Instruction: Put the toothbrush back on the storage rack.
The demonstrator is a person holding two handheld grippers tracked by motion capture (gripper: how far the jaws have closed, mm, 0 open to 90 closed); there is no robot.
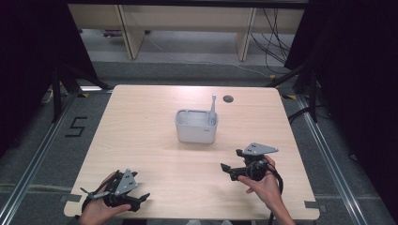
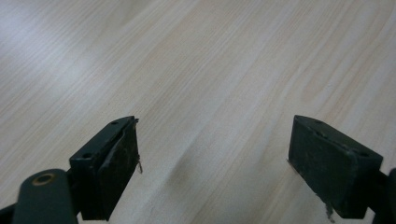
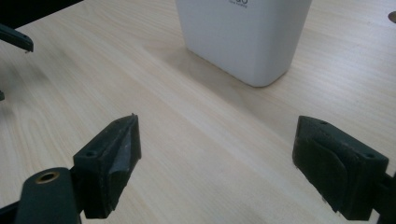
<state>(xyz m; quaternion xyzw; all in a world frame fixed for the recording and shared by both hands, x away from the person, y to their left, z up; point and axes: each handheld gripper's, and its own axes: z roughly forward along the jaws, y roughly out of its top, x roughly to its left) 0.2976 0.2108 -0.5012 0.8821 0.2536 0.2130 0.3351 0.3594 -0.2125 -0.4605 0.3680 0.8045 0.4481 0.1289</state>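
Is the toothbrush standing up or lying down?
Standing up. The toothbrush sits in the white holder, head above the rim, leaning slightly.

Pale wood-grain tabletop (image 1: 141, 136), fine lengthwise streaks. White holder (image 1: 195, 125) with faint dark lettering at its rim; light grey toothbrush (image 1: 212, 111). Black left hand-held gripper (image 1: 139, 200) and black right hand-held gripper (image 1: 231, 160), each topped by a grey plate. Dark round hole (image 1: 228, 99) near far edge.

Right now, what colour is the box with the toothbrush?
White box, clearest in the high view.
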